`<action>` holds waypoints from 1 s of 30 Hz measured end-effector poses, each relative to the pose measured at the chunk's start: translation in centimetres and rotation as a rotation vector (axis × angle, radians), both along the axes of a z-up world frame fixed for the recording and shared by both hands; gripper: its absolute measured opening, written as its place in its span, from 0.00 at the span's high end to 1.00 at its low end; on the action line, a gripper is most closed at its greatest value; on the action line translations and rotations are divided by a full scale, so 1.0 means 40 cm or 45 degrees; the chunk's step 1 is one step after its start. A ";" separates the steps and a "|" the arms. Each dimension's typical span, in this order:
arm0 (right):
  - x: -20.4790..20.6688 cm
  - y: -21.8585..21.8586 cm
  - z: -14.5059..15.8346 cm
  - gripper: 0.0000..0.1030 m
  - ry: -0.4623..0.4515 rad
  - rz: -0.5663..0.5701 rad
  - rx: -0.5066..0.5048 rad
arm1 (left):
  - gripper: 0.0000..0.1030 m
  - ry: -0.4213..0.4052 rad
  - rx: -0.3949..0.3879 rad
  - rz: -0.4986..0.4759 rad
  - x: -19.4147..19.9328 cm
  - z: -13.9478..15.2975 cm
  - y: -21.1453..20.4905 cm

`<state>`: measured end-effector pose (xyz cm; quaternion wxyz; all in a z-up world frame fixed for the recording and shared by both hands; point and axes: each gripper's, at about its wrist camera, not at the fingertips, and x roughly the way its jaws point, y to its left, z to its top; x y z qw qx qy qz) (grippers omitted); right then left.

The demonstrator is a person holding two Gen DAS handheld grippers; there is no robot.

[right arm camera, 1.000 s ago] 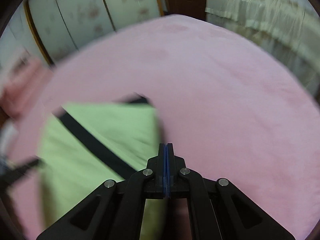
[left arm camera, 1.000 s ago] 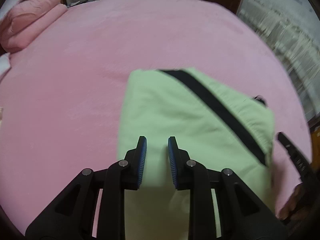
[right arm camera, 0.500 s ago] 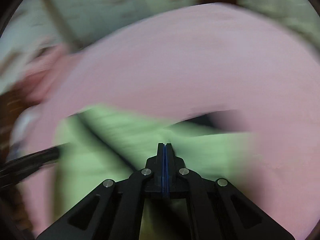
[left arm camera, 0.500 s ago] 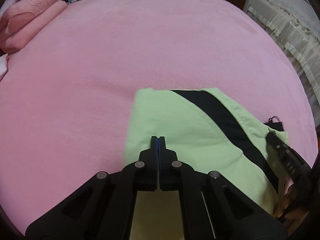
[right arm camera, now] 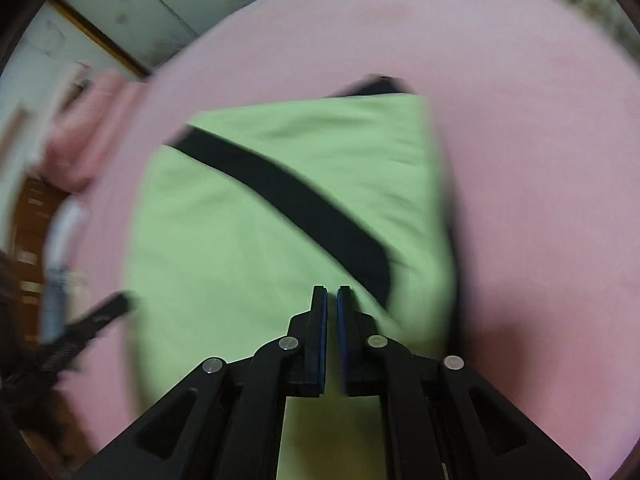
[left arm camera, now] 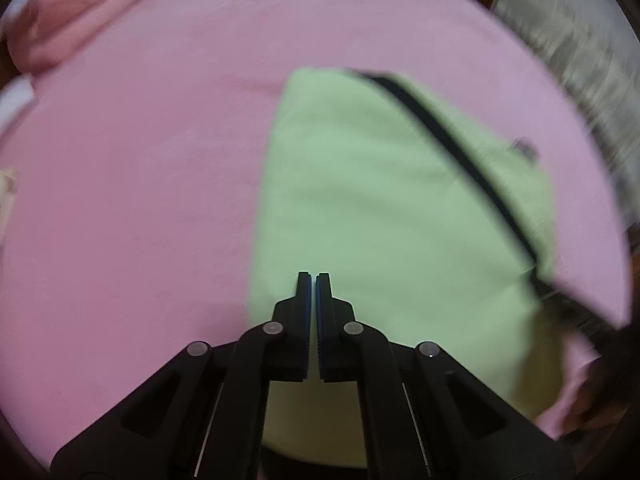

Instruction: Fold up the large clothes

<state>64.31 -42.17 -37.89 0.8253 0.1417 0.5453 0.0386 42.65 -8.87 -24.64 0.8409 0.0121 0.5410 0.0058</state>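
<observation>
A light green folded garment [left arm camera: 380, 200] with a black diagonal stripe [left arm camera: 452, 148] lies flat on the pink bed cover [left arm camera: 140, 200]. My left gripper [left arm camera: 313, 277] hangs over the garment's near left part, jaws shut with nothing between them. The right wrist view shows the same garment [right arm camera: 240, 260] and its stripe [right arm camera: 300, 200]. My right gripper [right arm camera: 332, 289] is over its near right part, also shut and empty. The other gripper shows as a blurred dark shape at the edge of each view. Both views are motion-blurred.
Pink folded bedding [left arm camera: 68, 20] lies at the bed's far left corner. Pale wardrobe doors [right arm camera: 140, 8] stand behind the bed. A cream lace-trimmed cover [left arm camera: 580, 60] is off the bed's right side. Pink cover surrounds the garment on all sides.
My left gripper's jaws went from apart to shut. Both grippers swung about and came lower over the green garment, which now fills more of each view. The right gripper stayed shut.
</observation>
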 end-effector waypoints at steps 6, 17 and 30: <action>-0.074 -0.111 0.050 1.00 -0.026 -0.271 -0.220 | 0.99 0.075 0.140 0.032 -0.080 0.000 0.018; -0.328 0.001 0.211 0.70 0.101 -0.116 -0.067 | 0.90 0.234 -0.012 0.080 -0.194 0.051 -0.022; -0.445 0.123 0.343 0.10 0.194 0.079 -0.086 | 0.24 0.219 -0.029 0.037 -0.266 0.240 -0.078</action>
